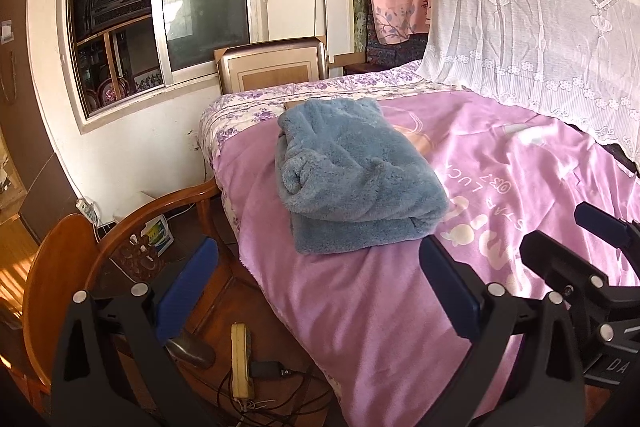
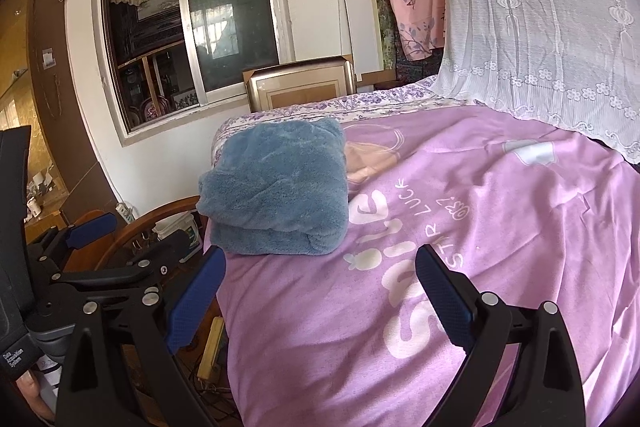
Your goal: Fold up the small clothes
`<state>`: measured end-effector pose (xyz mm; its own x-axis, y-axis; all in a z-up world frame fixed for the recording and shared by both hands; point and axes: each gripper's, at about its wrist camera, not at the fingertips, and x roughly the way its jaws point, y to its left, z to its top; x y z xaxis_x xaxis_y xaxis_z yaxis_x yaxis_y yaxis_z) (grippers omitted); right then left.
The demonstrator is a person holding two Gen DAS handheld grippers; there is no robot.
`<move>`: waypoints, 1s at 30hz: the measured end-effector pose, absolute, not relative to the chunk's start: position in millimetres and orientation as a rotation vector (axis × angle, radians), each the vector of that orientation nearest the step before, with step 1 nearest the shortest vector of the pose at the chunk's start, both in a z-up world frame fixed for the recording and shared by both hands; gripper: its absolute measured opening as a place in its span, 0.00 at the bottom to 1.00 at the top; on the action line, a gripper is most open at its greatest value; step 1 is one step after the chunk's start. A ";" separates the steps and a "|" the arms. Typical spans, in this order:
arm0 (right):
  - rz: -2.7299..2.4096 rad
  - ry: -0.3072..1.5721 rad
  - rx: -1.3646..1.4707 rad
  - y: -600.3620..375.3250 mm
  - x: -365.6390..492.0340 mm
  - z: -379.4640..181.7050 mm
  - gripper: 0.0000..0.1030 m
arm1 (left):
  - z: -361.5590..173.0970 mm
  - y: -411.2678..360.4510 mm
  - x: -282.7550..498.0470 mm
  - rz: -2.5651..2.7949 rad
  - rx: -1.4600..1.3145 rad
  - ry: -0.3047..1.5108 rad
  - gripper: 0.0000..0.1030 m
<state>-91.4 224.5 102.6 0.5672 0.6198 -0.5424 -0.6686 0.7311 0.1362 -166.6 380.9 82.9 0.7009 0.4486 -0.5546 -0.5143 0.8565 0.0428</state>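
A fluffy grey-blue garment [image 1: 352,179] lies folded into a thick bundle on the pink bedspread [image 1: 400,307], near the bed's left edge. The right wrist view shows the same garment [image 2: 280,187] left of centre on the bedspread [image 2: 500,227]. My left gripper [image 1: 320,259] is open and empty, held short of the bundle's near edge and spanning the bed's corner. My right gripper [image 2: 320,267] is also open and empty, hovering over the bedspread just right of the bundle. The right gripper's arms [image 1: 580,267] show at the left wrist view's right edge.
A wooden chair [image 1: 120,235] stands beside the bed on the left, with a power strip [image 1: 242,359] and cables on the floor. A white lace curtain [image 1: 540,27] drapes over the bed's far right. A framed picture [image 1: 272,65] leans under the window [image 1: 160,7].
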 end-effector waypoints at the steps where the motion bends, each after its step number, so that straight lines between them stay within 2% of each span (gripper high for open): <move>1: 0.757 0.601 -0.087 224.6 -91.4 102.9 0.93 | 83.1 380.1 -166.6 0.540 -0.112 0.581 0.96; 30: 0.751 0.600 -0.090 224.5 -91.0 103.1 0.93 | 80.8 380.0 -166.4 0.534 -0.134 0.598 0.95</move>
